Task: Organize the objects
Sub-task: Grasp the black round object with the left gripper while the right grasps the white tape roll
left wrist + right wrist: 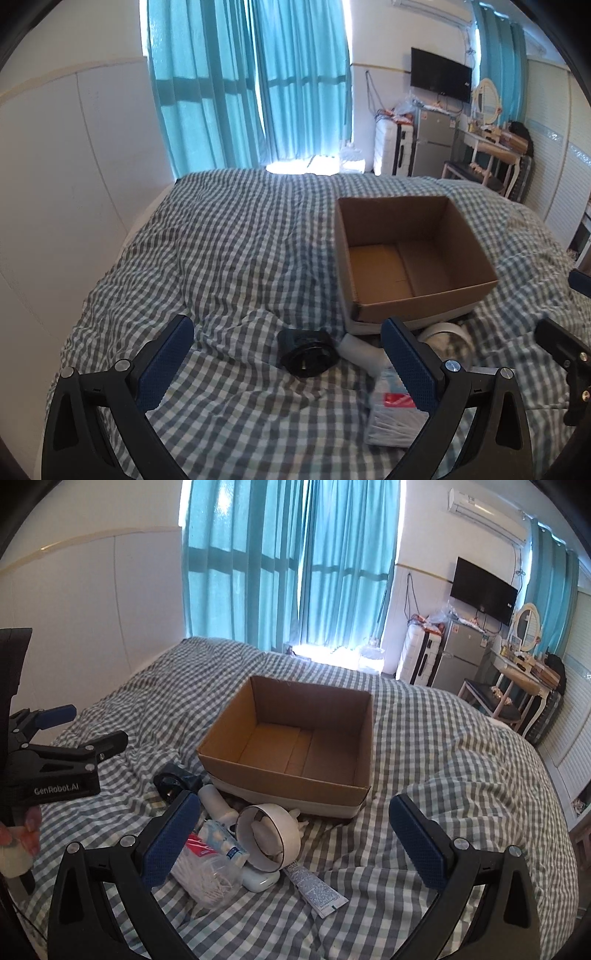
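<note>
An open, empty cardboard box (413, 229) (354, 734) stands on the checked bed. In front of it lie several small items: a black round object (307, 352) (173, 780), a white bottle (360, 350) (216, 801), a white round fan (269, 834) (448, 338), a bag of cotton swabs (207, 875) (393, 413), a white case (260, 880) and a white tube (316, 888). My left gripper (288, 358) is open, with the black object between its fingers. My right gripper (295, 842) is open above the fan and tube.
The bed's checked cover (240, 251) is wrinkled. A white wall (55, 166) runs along the left. Teal curtains (288, 561), a fridge (461, 657), a TV (484, 590) and a dressing table (517, 675) stand beyond the bed. The left gripper (55, 738) shows in the right wrist view.
</note>
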A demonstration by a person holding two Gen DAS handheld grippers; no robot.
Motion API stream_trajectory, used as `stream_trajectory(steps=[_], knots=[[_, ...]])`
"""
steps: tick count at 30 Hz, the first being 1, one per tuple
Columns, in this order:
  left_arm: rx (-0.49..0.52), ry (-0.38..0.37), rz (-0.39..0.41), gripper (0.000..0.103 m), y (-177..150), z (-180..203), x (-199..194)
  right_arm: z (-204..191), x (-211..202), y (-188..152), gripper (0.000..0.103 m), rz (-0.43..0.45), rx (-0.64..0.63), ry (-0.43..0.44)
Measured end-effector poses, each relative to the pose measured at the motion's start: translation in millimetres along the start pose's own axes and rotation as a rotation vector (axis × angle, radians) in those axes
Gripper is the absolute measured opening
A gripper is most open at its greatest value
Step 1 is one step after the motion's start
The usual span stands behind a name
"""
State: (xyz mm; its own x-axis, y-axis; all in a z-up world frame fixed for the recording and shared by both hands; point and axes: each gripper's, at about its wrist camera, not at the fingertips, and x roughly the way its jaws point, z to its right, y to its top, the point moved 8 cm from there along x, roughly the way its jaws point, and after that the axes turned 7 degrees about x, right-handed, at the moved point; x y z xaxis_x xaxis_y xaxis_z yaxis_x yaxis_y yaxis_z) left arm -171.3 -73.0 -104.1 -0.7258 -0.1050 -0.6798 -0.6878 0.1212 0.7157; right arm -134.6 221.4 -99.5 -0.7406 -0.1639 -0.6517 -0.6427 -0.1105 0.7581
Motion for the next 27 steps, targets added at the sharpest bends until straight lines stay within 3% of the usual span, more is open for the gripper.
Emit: stream_trajectory(steps=[6,11,15,17,21,22,27], knots=[[-0.034,0.016,-0.105,0.103,-12,-13,57,19,56,-15,0.103,-0.116,0.021,-0.033],[-0.042,-0.024,-0.195,0.103,-37,-2,91,24,95,-37,0.1,-0.209,0.054,-0.003],[-0.035,-0.057,-0.237,0.103,-53,12,108,25,116,-53,0.084,-0.276,0.087,0.036],[-0.032,-0.064,-0.253,0.103,-57,17,117,23,122,-57,0.069,-0.295,0.093,0.044],[-0.045,-0.082,-0.272,0.103,-62,21,130,22,129,-61,0.027,-0.313,0.104,0.066],[-0.05,-0.088,-0.28,0.103,-63,22,134,22,130,-61,0.021,-0.314,0.108,0.071],[-0.086,-0.103,-0.336,0.101,-74,24,154,24,133,-64,0.016,-0.313,0.123,0.071]])
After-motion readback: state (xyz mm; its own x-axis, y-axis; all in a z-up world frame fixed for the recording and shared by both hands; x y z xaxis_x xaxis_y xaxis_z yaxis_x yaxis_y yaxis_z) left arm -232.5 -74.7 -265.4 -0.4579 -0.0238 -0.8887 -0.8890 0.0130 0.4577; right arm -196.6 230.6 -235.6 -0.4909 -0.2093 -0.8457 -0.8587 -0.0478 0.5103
